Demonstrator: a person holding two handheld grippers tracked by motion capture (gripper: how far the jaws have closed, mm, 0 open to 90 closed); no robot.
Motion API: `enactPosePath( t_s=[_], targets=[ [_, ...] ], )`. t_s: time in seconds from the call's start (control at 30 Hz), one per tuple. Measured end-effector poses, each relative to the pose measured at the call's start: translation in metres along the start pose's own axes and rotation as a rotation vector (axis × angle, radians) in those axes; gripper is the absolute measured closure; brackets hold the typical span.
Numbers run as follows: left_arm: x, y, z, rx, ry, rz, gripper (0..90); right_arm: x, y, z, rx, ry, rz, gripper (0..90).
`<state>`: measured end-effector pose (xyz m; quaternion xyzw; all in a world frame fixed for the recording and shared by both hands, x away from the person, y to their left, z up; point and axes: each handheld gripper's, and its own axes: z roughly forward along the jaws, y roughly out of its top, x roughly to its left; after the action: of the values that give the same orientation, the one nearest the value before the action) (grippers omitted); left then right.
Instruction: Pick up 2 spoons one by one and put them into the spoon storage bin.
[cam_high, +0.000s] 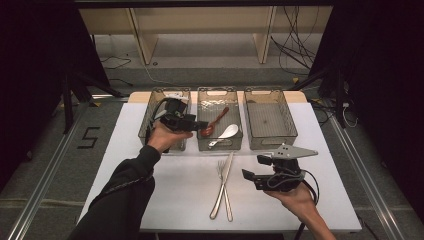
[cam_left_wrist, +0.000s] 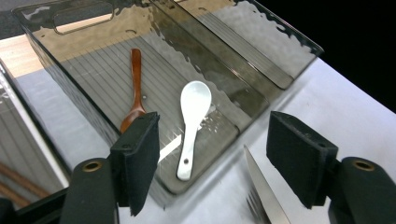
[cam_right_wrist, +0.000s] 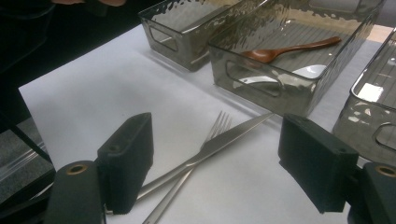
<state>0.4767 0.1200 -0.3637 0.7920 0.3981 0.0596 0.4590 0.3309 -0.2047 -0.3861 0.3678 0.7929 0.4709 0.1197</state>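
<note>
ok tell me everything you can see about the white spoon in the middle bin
The white spoon looks like glossy ceramic: a deep oval bowl and a short flat handle with a small hole near its end. It lies flat, bowl up, on the ribbed floor of the middle bin, a smoky clear plastic tray. A wooden spoon lies beside it, apart in the left gripper view. No jaws touch it.

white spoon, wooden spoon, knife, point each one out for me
white spoon (cam_left_wrist: 195, 99), left gripper view, on its bowl.
wooden spoon (cam_left_wrist: 136, 70), left gripper view, on its handle.
knife (cam_right_wrist: 233, 135), right gripper view, on its blade, where it lies across the fork (cam_right_wrist: 220, 122).
</note>
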Motion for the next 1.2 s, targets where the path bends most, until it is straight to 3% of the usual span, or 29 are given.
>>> enactPosePath(
  t_s=[0.17,0.47,0.87,0.97,1.2],
  targets=[
    [-0.001,-0.018,-0.023,-0.034,-0.010,0.004,30.9,0.001,0.000,0.002,0.004,0.003,-0.001,27.6],
    [-0.003,-0.037,-0.051,-0.081,0.020,0.017,28.4,0.004,0.000,0.005,0.011,0.009,-0.011,27.6],
    [-0.016,-0.066,-0.072,-0.132,0.001,0.060,24.9,0.009,-0.001,0.012,0.041,0.023,-0.019,27.6],
    [-0.015,-0.078,-0.076,-0.126,0.007,0.063,24.3,0.011,-0.002,0.016,0.049,0.030,-0.023,27.6],
    [-0.013,-0.098,-0.090,-0.166,0.035,0.049,23.5,0.015,-0.003,0.022,0.067,0.041,-0.035,27.7]
  ],
)
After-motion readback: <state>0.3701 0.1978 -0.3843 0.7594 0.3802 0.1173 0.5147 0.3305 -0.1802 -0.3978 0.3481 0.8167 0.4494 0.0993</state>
